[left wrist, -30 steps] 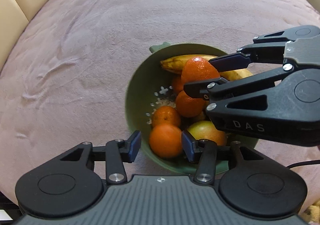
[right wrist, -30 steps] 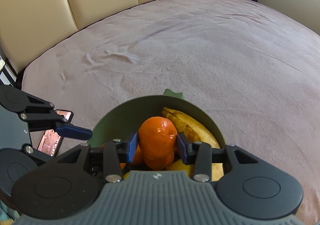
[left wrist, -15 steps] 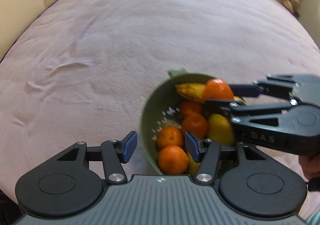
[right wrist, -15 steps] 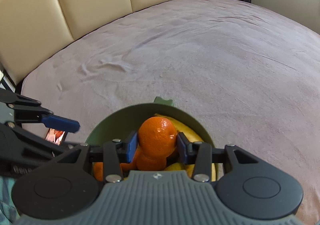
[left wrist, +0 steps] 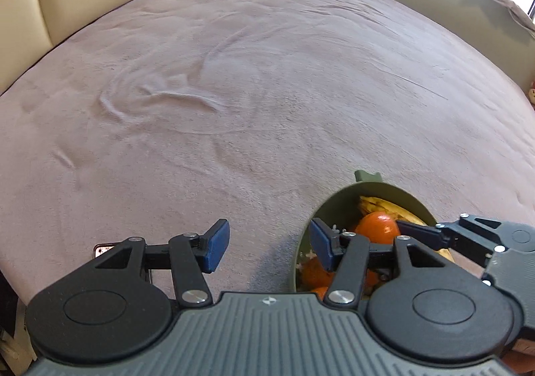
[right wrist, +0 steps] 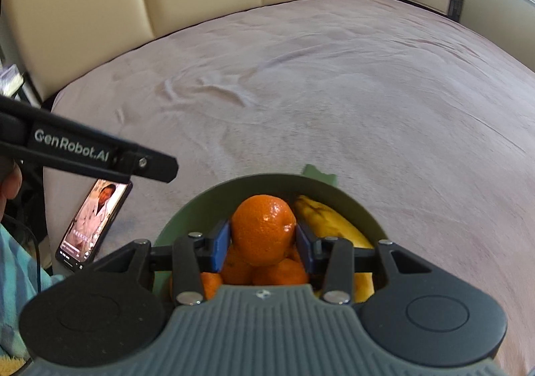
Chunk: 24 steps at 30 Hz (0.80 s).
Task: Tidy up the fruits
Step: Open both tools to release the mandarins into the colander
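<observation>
The right gripper (right wrist: pixel 262 244) clamps a mandarin (right wrist: pixel 263 229) above the green bowl (right wrist: pixel 200 200) for removal, while the left gripper (left wrist: pixel 267 244), jaws spread and empty after just widening, stands aside over the bedspread (left wrist: pixel 267 92).

A wide bed (right wrist: pixel 334 92) under a wrinkled mauve cover carries 2 things: a green bowl (right wrist: pixel 200 205) (fruit piled inside) near its front edge, and a phone (right wrist: pixel 93 225), screen lit, just left of the bowl.
</observation>
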### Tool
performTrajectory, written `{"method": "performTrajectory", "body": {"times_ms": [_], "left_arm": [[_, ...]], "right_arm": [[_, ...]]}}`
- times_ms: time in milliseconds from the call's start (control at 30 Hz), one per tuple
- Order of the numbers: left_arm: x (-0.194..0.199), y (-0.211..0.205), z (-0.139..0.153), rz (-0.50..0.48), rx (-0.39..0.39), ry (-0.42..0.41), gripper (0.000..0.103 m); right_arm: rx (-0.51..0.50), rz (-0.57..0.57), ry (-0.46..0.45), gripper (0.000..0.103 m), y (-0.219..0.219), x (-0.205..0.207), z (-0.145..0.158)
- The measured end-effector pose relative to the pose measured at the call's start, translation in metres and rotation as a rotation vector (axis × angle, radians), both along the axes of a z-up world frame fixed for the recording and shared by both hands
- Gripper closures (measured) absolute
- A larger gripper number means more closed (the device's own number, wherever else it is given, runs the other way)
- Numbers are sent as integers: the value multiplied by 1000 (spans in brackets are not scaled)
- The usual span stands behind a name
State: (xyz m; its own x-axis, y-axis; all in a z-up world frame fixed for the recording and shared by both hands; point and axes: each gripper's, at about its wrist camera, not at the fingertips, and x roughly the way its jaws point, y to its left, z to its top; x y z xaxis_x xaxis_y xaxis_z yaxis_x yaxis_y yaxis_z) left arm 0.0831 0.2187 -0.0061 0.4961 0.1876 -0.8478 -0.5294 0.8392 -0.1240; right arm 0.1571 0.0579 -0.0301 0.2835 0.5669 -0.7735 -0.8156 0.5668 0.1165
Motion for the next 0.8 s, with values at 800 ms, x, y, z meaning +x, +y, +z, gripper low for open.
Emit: {"method": "performTrajectory", "body": {"times_ms": [800], "left_arm": [[1, -2, 2, 1, -26, -12, 38]], "right_arm": [[-108, 8, -33, 58, 30, 7, -34]]}}
